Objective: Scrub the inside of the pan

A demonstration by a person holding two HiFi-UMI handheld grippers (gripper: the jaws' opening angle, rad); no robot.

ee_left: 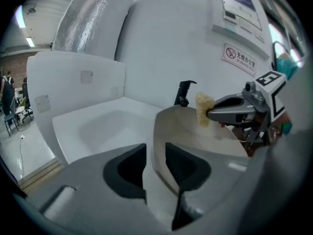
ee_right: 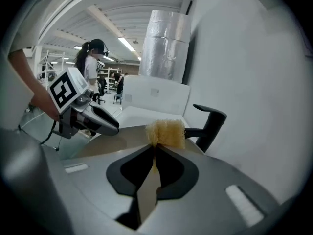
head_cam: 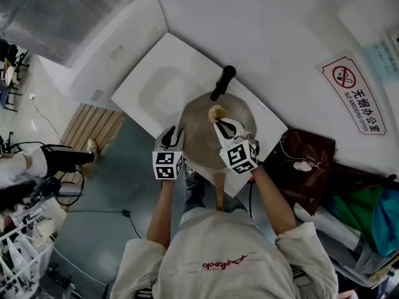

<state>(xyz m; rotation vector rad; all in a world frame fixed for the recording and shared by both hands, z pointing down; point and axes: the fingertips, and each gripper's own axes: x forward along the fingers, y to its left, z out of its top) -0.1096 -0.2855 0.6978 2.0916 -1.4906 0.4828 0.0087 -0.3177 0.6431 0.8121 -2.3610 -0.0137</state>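
A round, tan-lined pan rests across the right end of a white sink, its wooden handle pointing toward me. My right gripper is shut on a yellow scrub sponge and holds it over the pan's far side, near the black faucet. The sponge sticks out past the closed jaws in the right gripper view. My left gripper is at the pan's left rim. In the left gripper view its jaws stand open, with the pan's rim lined up in the gap, not pinched.
The sink basin lies to the pan's left. A brown bag sits on the right, below a no-smoking sign. Silver ducting rises at the upper left. A person stands in the background of the right gripper view.
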